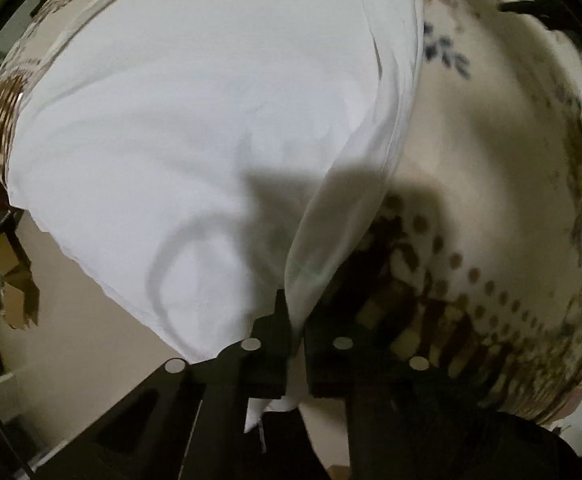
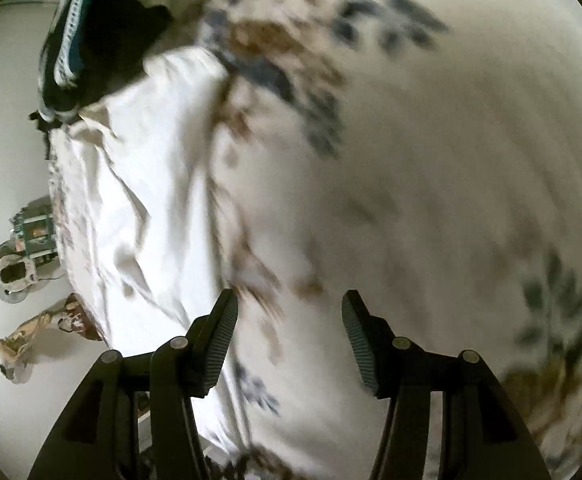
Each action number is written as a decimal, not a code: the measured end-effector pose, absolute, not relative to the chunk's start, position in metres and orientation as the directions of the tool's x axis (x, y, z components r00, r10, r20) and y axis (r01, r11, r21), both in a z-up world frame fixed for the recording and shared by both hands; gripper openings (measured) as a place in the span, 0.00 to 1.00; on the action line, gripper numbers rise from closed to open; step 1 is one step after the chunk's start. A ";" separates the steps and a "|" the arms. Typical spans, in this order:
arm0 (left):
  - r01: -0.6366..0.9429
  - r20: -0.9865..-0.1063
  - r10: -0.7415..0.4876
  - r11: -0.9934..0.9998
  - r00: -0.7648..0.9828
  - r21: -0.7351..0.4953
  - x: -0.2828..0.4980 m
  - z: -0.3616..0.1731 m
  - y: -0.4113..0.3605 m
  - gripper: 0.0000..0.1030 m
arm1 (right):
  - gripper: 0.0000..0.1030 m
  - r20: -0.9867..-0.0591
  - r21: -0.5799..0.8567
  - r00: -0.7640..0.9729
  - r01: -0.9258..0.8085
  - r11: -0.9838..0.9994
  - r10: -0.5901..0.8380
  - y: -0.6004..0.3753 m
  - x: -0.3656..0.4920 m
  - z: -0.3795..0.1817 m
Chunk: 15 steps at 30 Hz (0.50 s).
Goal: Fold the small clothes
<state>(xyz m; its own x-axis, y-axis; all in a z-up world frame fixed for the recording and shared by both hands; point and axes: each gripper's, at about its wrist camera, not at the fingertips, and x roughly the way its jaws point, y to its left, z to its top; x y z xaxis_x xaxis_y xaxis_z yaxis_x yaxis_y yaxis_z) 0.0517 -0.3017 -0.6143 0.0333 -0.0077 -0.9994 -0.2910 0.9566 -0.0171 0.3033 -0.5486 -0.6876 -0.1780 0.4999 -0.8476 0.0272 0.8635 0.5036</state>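
A white garment (image 1: 191,140) lies spread over a cream tablecloth (image 1: 491,152) printed with blue and brown flowers. My left gripper (image 1: 297,320) points down at its near edge and is shut on a pinched fold of the white fabric, which rises between the black fingers. In the right wrist view, a wrinkled white cloth (image 2: 143,184) lies along the table's left side. My right gripper (image 2: 289,312) hovers over the flowered tablecloth (image 2: 431,160) to the right of the cloth, open with nothing between its ribbed pads. The view is blurred.
A dark garment with pale striped trim (image 2: 87,32) lies at the far end of the white cloth. The table edge runs down the left; on the floor beyond it are a round object (image 2: 13,276) and crumpled paper (image 2: 31,340). Cardboard boxes (image 1: 15,292) stand below the left edge.
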 end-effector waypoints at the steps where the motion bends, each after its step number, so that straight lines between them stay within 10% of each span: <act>1: -0.298 -0.999 -0.013 0.954 0.046 -0.026 0.049 -0.609 -0.298 0.03 | 0.55 -0.840 0.519 -0.173 0.026 0.855 0.515 -0.542 0.314 -0.689; 8: -0.314 -0.993 -0.003 0.949 0.115 -0.039 0.045 -0.569 -0.279 0.02 | 0.55 -0.796 0.587 -0.105 0.105 0.803 0.596 -0.508 0.366 -0.713; 10: -0.320 -0.990 -0.013 0.946 0.137 -0.056 0.045 -0.559 -0.272 0.02 | 0.42 -0.789 0.604 -0.058 0.103 0.790 0.611 -0.499 0.373 -0.710; 11: -0.320 -0.989 -0.011 0.946 0.148 -0.059 0.041 -0.554 -0.269 0.02 | 0.10 -0.802 0.590 -0.045 0.092 0.802 0.595 -0.494 0.375 -0.707; 15: -0.310 -0.980 -0.025 0.947 0.195 -0.086 0.038 -0.530 -0.251 0.02 | 0.03 -0.830 0.558 0.010 0.045 0.829 0.558 -0.475 0.375 -0.679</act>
